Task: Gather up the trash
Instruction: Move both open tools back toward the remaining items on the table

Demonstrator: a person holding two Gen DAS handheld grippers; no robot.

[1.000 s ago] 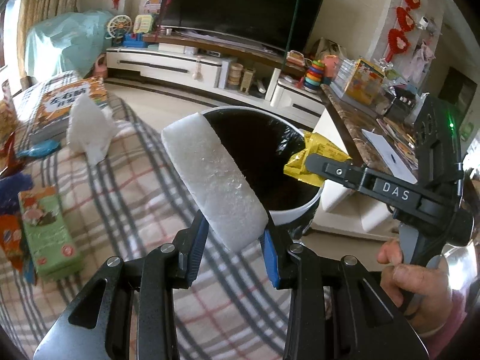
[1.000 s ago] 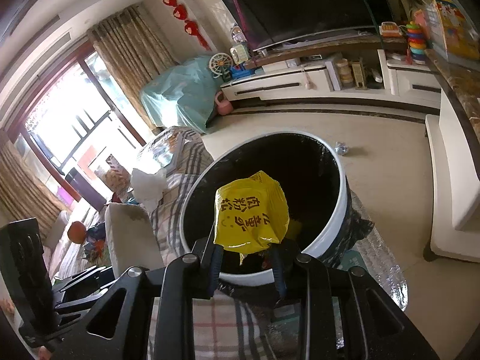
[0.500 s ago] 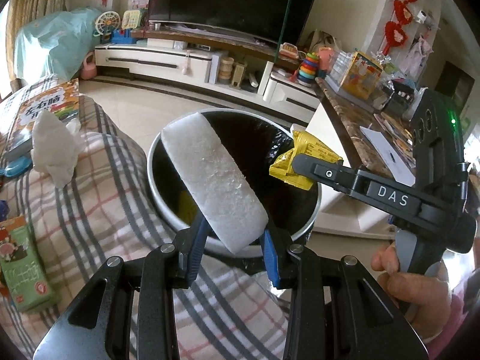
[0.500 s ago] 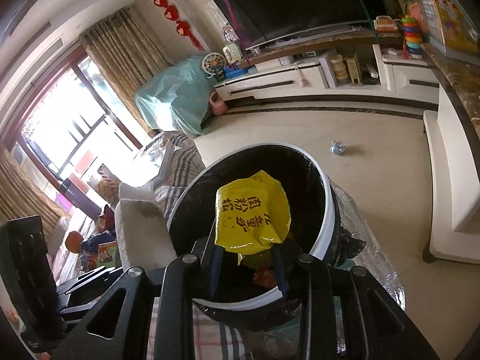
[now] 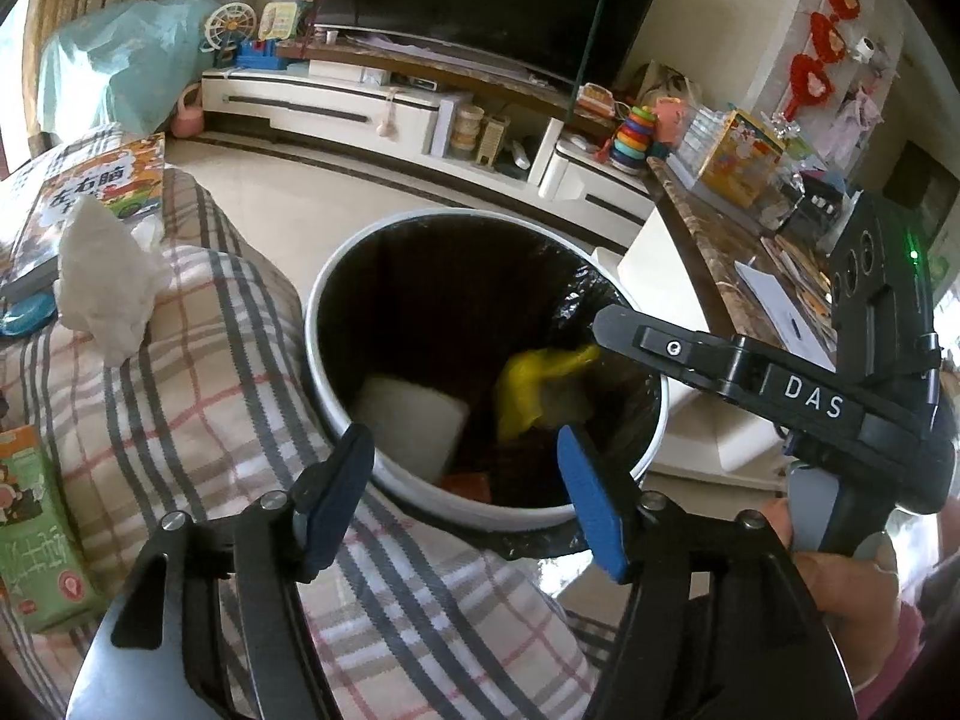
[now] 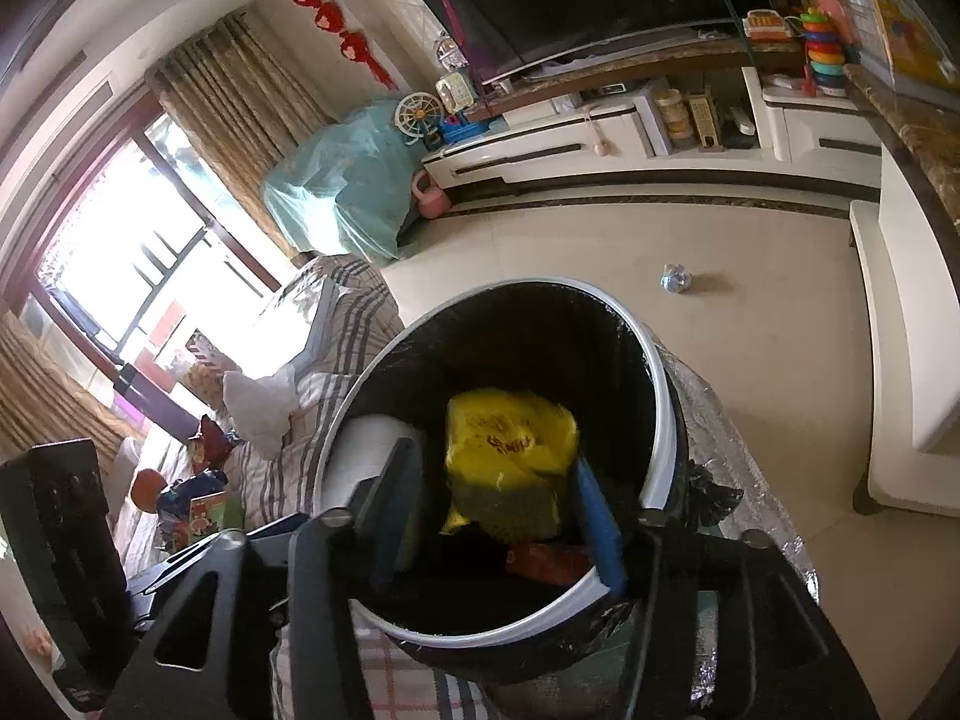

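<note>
I am holding both grippers over the white-rimmed trash bin (image 5: 336, 324), which is lined with a black bag. My left gripper (image 5: 465, 489) has just been opening and its blue pads are standing wide apart with nothing between them; the white foam block (image 5: 408, 426) is lying inside the bin against the near-left wall. My right gripper (image 6: 498, 516) has also just been opening; the yellow snack bag (image 6: 510, 450) is sitting between its pads in that view but clear of them, resting on the rubbish in the bin. A crumpled white tissue (image 5: 102, 282) and a green carton (image 5: 33, 534) are lying on the plaid blanket (image 5: 198, 396) beside the bin.
</note>
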